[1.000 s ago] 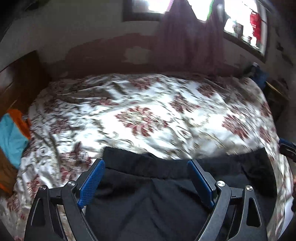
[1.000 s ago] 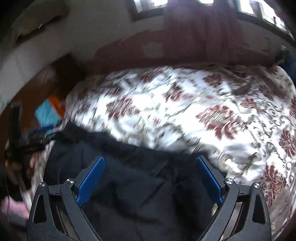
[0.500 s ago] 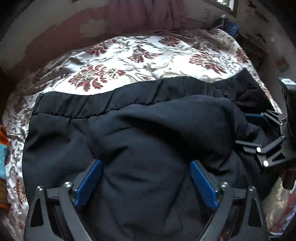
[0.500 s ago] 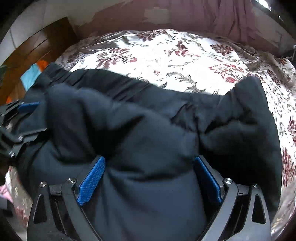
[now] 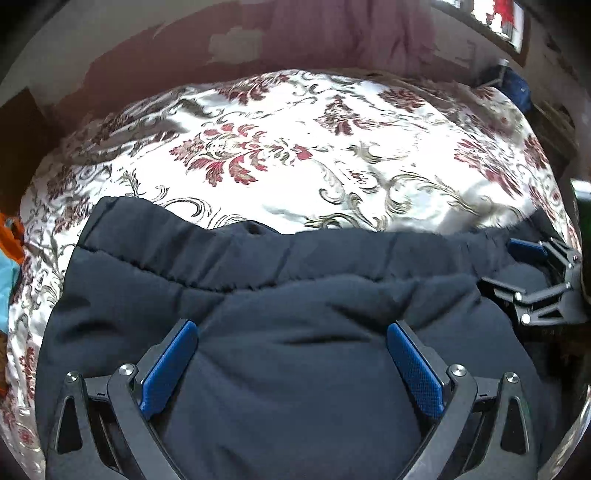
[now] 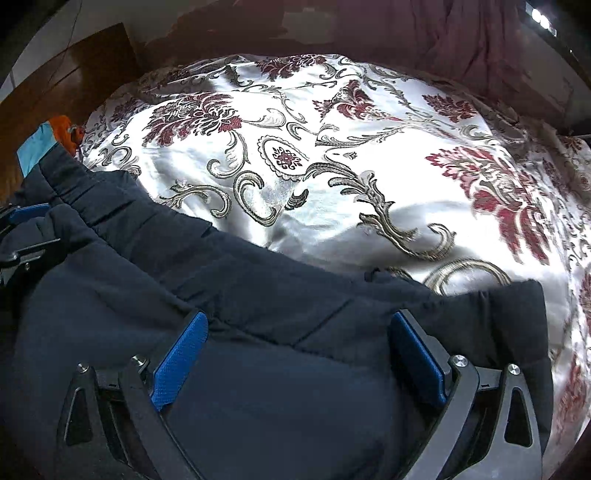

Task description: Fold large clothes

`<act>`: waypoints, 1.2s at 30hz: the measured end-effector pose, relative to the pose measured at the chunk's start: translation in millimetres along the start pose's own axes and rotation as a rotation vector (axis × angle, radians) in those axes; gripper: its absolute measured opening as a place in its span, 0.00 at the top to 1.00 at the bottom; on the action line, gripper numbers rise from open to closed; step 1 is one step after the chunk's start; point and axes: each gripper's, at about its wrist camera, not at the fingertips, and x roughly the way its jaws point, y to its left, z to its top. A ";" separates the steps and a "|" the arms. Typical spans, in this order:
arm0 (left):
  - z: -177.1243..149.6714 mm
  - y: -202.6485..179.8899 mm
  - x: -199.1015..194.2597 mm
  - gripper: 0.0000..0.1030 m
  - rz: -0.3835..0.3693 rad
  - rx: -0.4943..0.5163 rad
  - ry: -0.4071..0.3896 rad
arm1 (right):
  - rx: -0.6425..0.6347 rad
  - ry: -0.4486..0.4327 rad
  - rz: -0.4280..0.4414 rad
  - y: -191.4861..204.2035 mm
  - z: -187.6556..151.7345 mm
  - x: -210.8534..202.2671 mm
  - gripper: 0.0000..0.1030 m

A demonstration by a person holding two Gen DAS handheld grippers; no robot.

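Note:
A large dark navy garment (image 5: 288, 302) with an elastic waistband lies on the near part of the bed; it also shows in the right wrist view (image 6: 258, 332). A folded layer of it bulges up between the fingers of both grippers. My left gripper (image 5: 291, 332) is open, its blue pads wide apart over the cloth. My right gripper (image 6: 299, 325) is open too, above the garment's right part. The right gripper also shows in the left wrist view (image 5: 532, 273) at the garment's right edge. The left one shows at the left edge of the right wrist view (image 6: 22, 229).
The bed carries a shiny white cover with red floral patterns (image 5: 295, 155), spreading beyond the garment (image 6: 332, 155). A pink curtain (image 5: 351, 33) hangs on the far wall. Orange and teal cloth (image 6: 44, 140) lies by the wooden headboard (image 6: 66, 88) at the left.
Both grippers dropped low over the garment, then tilted back up. The waistband now lies flatter and straighter across the bed, and more bed cover shows beyond it. Both stayed open.

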 end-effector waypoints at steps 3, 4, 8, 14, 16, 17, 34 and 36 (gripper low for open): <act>4.4 5.6 11.0 0.00 -0.035 -0.014 -0.016 | 0.029 -0.003 0.039 -6.9 2.4 9.6 0.02; 4.7 7.7 14.8 0.00 -0.053 -0.023 -0.022 | 0.035 -0.005 0.048 -8.1 2.5 12.5 0.01; 5.9 10.2 23.7 0.00 -0.081 -0.042 -0.034 | 0.044 -0.028 0.052 -7.8 -0.2 16.8 0.01; 5.6 8.0 29.5 0.00 -0.085 -0.051 -0.057 | 0.056 -0.046 0.062 -9.9 -1.1 20.6 0.01; 5.2 8.0 30.2 0.00 -0.084 -0.052 -0.064 | 0.058 -0.053 0.063 -10.2 -1.2 21.4 0.01; 4.7 7.9 30.3 0.00 -0.084 -0.053 -0.067 | 0.059 -0.057 0.063 -10.3 -1.6 21.6 0.01; 0.9 7.7 29.4 0.00 -0.078 -0.054 -0.085 | 0.062 -0.080 0.066 -12.5 -3.9 23.2 0.01; 0.6 7.7 29.4 0.00 -0.078 -0.055 -0.087 | 0.062 -0.084 0.065 -12.3 -4.5 22.7 0.01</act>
